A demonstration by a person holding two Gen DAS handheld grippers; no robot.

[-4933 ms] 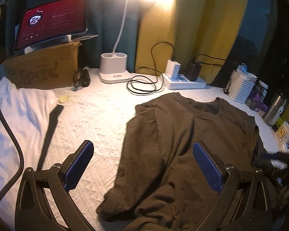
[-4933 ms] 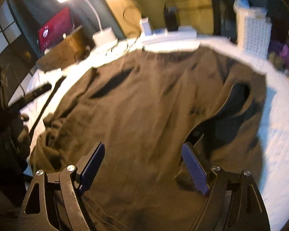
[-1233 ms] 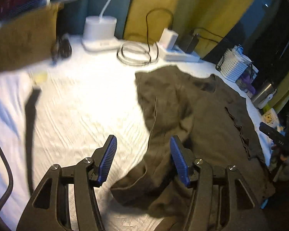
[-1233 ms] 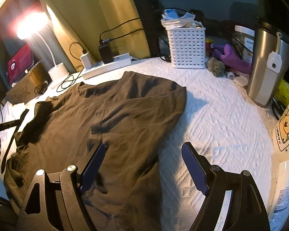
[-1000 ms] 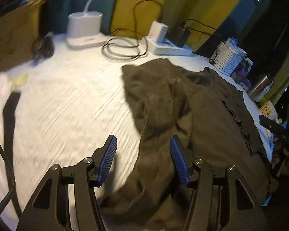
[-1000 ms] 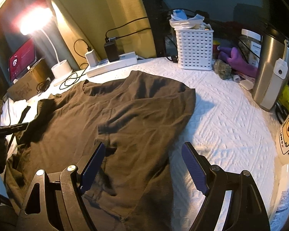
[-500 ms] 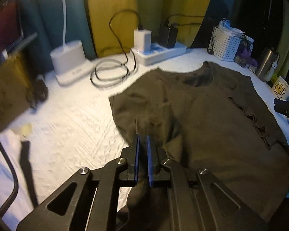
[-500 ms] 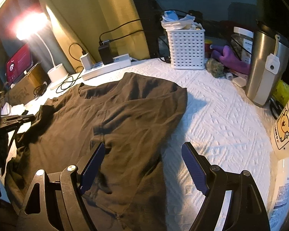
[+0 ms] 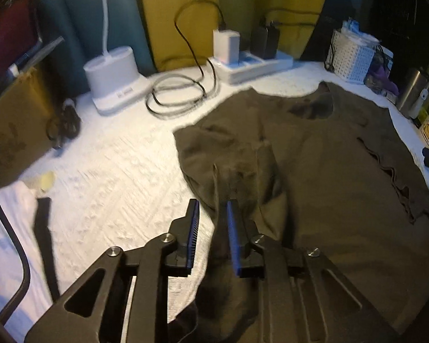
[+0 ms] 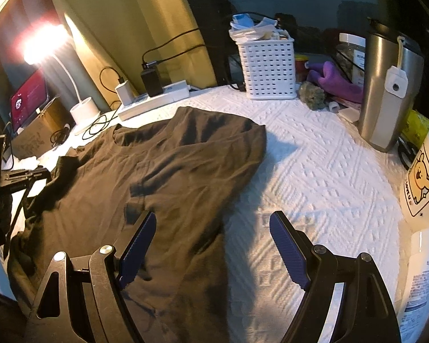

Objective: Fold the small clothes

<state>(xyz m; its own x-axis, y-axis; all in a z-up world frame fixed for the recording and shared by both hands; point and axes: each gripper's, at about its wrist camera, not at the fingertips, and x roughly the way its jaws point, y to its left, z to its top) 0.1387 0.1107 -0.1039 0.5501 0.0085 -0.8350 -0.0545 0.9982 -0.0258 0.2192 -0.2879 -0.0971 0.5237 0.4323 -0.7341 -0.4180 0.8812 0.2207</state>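
A dark olive T-shirt (image 9: 314,171) lies spread on the white textured cover (image 9: 123,171), collar toward the back. My left gripper (image 9: 211,203) hovers at the shirt's left edge near the sleeve. Its jaws are opening and stand a narrow gap apart. A raised fold of the shirt's edge runs into that gap, and the pads do not press on it. In the right wrist view the shirt (image 10: 171,171) covers the left half. My right gripper (image 10: 213,215) stands open over the shirt's right edge with nothing held. The left gripper (image 10: 23,175) shows at the far left there.
Along the back stand a white lamp base (image 9: 114,68), a coiled black cable (image 9: 180,91) and a power strip (image 9: 251,63). At the right are a white basket (image 10: 267,68), a steel tumbler (image 10: 386,91) and a bear mug (image 10: 423,180). A cardboard box (image 9: 14,125) and a white garment (image 9: 5,228) sit at the left.
The left gripper went from half open to shut on the shirt's left edge, and its jaws have now parted slightly. The bunched left side of the shirt lies flatter. The right gripper stays open.
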